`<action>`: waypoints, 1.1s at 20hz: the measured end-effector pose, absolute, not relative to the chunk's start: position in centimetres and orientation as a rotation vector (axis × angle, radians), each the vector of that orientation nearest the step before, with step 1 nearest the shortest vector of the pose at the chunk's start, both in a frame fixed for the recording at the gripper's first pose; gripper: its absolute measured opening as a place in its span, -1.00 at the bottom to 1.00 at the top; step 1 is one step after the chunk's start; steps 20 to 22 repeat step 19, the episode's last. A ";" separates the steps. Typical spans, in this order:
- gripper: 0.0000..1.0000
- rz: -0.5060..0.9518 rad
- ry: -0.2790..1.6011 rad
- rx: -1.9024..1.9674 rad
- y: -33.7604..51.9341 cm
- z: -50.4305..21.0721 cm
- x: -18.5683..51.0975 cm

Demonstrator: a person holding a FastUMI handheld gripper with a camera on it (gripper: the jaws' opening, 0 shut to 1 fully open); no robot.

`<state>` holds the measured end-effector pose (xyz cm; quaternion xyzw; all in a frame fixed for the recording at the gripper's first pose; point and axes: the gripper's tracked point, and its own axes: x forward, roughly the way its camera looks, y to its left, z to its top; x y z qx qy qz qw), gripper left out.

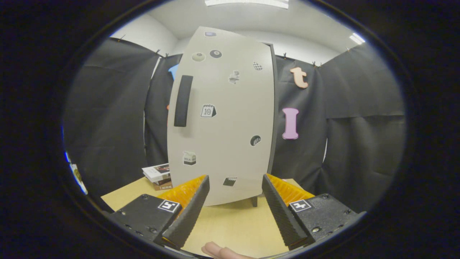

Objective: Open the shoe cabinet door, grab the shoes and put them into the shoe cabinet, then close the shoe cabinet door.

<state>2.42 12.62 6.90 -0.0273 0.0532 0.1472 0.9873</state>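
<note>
Gripper view: at the far left of the table (230, 226) lies a stack of books (158, 175), just left of the shoe cabinet (222, 144). Its door (230, 118) is closed, handle (183, 100) on its left side. The gripper (235, 196) hangs near the cabinet, fingers spread apart, holding nothing. A fingertip (219, 250) pokes in nearest.

Bright even light from ceiling panels (247, 3); sharp centre, strong fisheye bending at edges.
</note>
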 end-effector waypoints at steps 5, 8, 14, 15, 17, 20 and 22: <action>0.92 0.233 0.075 0.005 10.7 10.0 1.2; 0.92 0.199 0.057 0.011 10.2 12.1 1.2; 0.95 0.183 0.065 -0.021 11.8 13.1 -0.2; 0.95 0.182 0.066 -0.026 12.1 13.1 -0.6; 0.95 0.191 0.058 -0.032 12.7 13.2 -1.5; 0.95 0.193 0.039 -0.031 12.9 13.6 -2.3; 0.95 0.193 0.039 -0.031 12.9 13.6 -2.3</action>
